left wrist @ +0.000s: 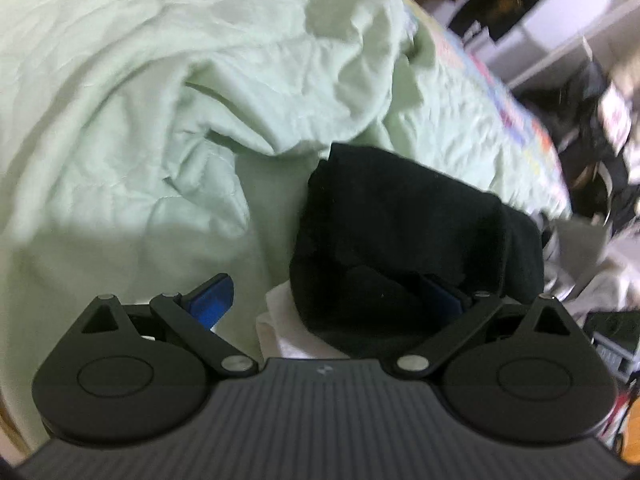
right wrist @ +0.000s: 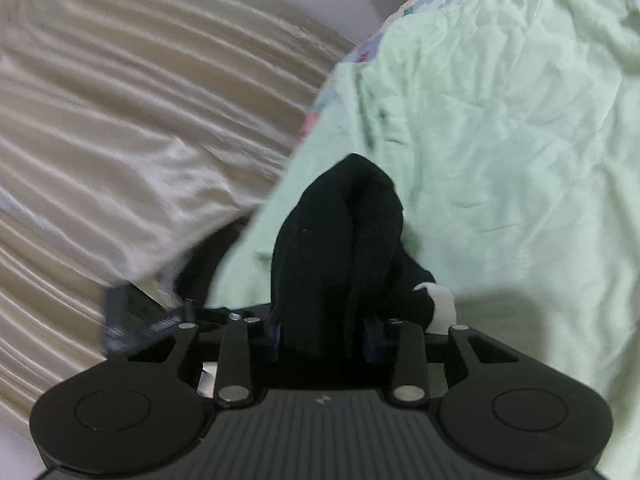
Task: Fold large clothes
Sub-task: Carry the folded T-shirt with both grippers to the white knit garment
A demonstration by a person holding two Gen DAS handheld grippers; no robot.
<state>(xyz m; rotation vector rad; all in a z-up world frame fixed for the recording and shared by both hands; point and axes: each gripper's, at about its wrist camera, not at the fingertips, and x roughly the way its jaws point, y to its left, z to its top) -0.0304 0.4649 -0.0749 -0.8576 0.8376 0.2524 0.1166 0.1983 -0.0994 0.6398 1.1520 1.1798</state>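
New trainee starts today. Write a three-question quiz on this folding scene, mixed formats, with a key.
1. True or false: the right gripper is shut on the black fabric garment.
2. The pale green quilted bedspread lies: A) under the garment, B) on top of it, C) inside a basket?
3. Fill in: the left gripper has its jaws ____, with one blue finger pad clear of the cloth.

Key: 1 true; 2 A; 3 open.
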